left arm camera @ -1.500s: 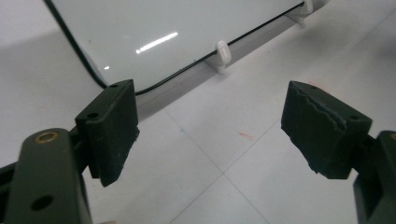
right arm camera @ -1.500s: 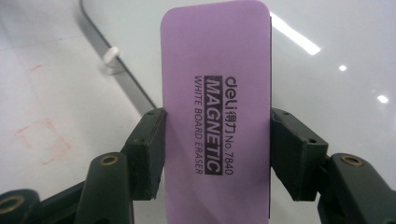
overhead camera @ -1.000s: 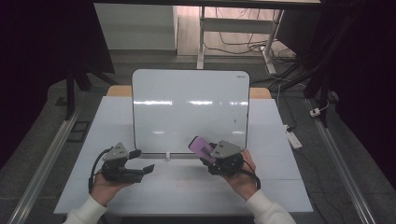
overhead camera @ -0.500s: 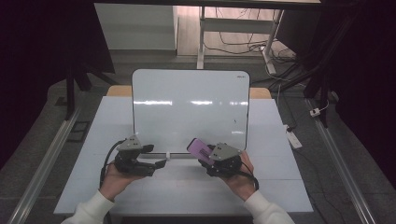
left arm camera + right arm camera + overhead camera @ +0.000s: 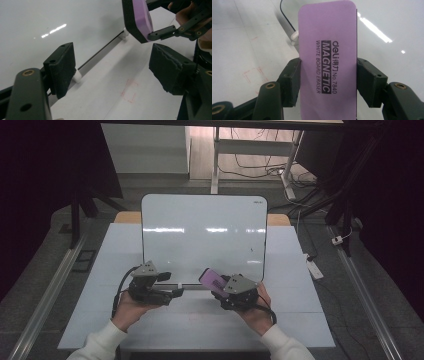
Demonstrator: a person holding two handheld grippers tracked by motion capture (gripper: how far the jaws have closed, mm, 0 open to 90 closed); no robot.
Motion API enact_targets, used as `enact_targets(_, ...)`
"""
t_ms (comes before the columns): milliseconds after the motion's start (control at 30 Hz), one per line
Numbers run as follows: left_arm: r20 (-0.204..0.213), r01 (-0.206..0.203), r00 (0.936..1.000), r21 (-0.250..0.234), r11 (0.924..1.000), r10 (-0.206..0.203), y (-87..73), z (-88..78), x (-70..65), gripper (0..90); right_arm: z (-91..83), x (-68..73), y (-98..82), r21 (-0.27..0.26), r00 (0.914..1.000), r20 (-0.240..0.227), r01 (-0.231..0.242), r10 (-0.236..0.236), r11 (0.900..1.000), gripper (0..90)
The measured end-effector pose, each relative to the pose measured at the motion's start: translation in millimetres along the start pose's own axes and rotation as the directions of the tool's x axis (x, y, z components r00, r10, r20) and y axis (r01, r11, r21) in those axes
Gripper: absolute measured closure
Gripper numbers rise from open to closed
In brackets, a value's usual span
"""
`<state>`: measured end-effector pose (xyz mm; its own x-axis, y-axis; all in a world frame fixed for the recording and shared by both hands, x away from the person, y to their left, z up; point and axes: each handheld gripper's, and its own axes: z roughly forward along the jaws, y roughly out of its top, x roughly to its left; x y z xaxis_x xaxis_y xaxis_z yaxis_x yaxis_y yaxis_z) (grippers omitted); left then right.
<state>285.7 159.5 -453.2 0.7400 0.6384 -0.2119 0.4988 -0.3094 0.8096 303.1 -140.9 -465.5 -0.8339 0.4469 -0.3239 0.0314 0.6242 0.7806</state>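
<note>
High view: the purple eraser (image 5: pixel 212 279) is held at the whiteboard's (image 5: pixel 204 237) near edge by the right gripper (image 5: pixel 222 287). Left gripper view: the left gripper (image 5: pixel 112 66) is seen wide open, empty, beside that edge. Right gripper view: both pads (image 5: pixel 291 81) are pressed on the eraser's (image 5: pixel 328 60) sides.

Eraser (image 5: pixel 328 57) base cut off below, whiteboard (image 5: pixel 37 30) cropped by frame edges

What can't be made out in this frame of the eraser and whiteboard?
- Eraser: felt underside faces away in the right gripper view; bottom end cut off by the edge.
- Whiteboard: small dark mark, too small in the high view.
- Left gripper: red table marking, faint.
</note>
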Motion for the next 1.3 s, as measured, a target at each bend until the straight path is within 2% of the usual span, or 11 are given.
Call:
enact_targets(233,0.025,-0.001,0.9997,0.000,1.0000,0.001,7.5,9.6,-5.0,24.0,3.6,6.1,-0.3,-0.006,0.9999,0.002,0.016,-0.016,1.000,40.6)
enact_targets(533,0.072,0.008,0.9974,0.003,1.0000,-0.009,17.9,25.8,-11.3,26.9,5.6,15.1,0.4,-0.029,0.9984,0.028,0.050,-0.049,0.998,40.6)
enact_targets(667,0.115,0.014,0.9933,0.011,0.9998,-0.015,21.6,33.8,-12.8,32.9,6.2,18.8,-0.1,-0.043,0.9968,0.047,0.067,-0.065,0.997,40.6)
enact_targets(767,0.129,0.013,0.9916,0.013,0.9998,-0.015,23.0,36.6,-12.9,38.5,5.0,22.6,0.7,-0.059,0.9935,0.072,0.093,-0.088,0.994,40.6)
enact_targets(900,0.141,0.020,0.9898,0.009,0.9998,-0.021,24.1,37.7,-12.1,41.8,5.1,23.5,0.8,-0.071,0.9930,0.075,0.097,-0.091,0.993,40.5)
enact_targets(1067,0.146,0.019,0.9891,0.009,0.9998,-0.020,22.8,39.6,-13.2,40.2,4.6,22.6,-0.2,-0.088,0.9955,0.073,0.067,-0.061,0.994,40.6)
enact_targets(1200,0.139,0.017,0.9902,0.000,0.9999,-0.017,20.1,41.9,-15.3,39.4,2.8,18.6,-1.4,-0.126,0.9982,0.059,-0.002,0.009,0.992,40.5)
enact_targets(1300,0.135,0.025,0.9905,-0.027,0.9993,-0.022,18.4,42.6,-15.9,40.1,1.0,15.9,-2.2,-0.149,0.9969,0.052,-0.052,0.060,0.988,40.5)
